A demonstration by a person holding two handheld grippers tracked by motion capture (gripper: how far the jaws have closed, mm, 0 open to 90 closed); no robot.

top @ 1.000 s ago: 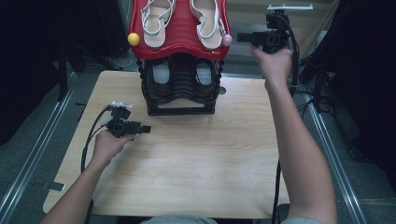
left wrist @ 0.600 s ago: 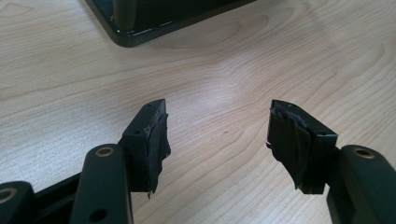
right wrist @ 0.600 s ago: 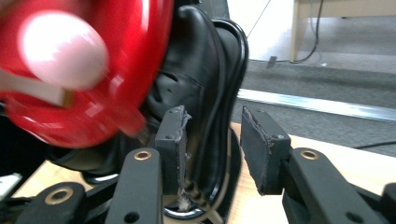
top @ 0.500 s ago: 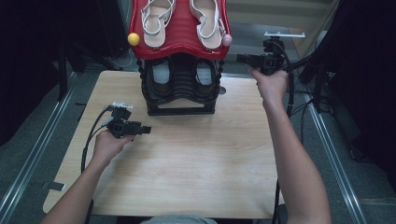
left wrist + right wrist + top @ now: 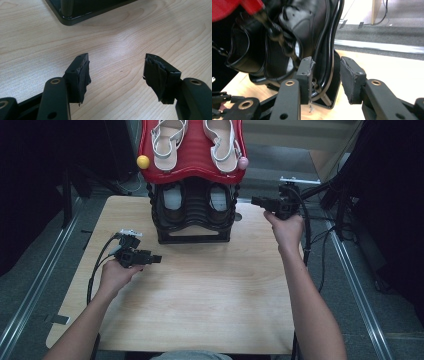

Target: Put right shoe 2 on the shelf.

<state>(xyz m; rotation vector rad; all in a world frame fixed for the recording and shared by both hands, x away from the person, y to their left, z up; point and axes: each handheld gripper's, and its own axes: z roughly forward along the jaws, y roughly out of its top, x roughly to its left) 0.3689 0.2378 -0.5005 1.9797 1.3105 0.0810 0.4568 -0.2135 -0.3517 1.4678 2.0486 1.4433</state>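
Observation:
A two-tier shoe rack [image 5: 192, 237] stands at the back of the wooden table [image 5: 200, 305]. Its red top shelf [image 5: 192, 157] carries two white sandals [image 5: 167, 140]. Two black shoes [image 5: 218, 200] sit in the black lower tier. My right gripper [image 5: 255, 200] hangs just right of the lower tier and points at it. In the right gripper view, my right gripper [image 5: 327, 66] is open and its jaws have just been closing, with nothing between them and a black shoe [image 5: 304, 27] close ahead. My left gripper [image 5: 157, 258] rests low over the table, open and empty [image 5: 117, 66].
A yellow ball [image 5: 143, 161] and a pink ball [image 5: 243, 162] cap the red shelf's corners. The rack's base corner [image 5: 75, 15] lies ahead of the left gripper. Cables trail off both grippers. Metal rails run along both sides of the table.
My right hand has come down with its gripper from the level of the red shelf to beside the lower black tier. The left hand has stayed put.

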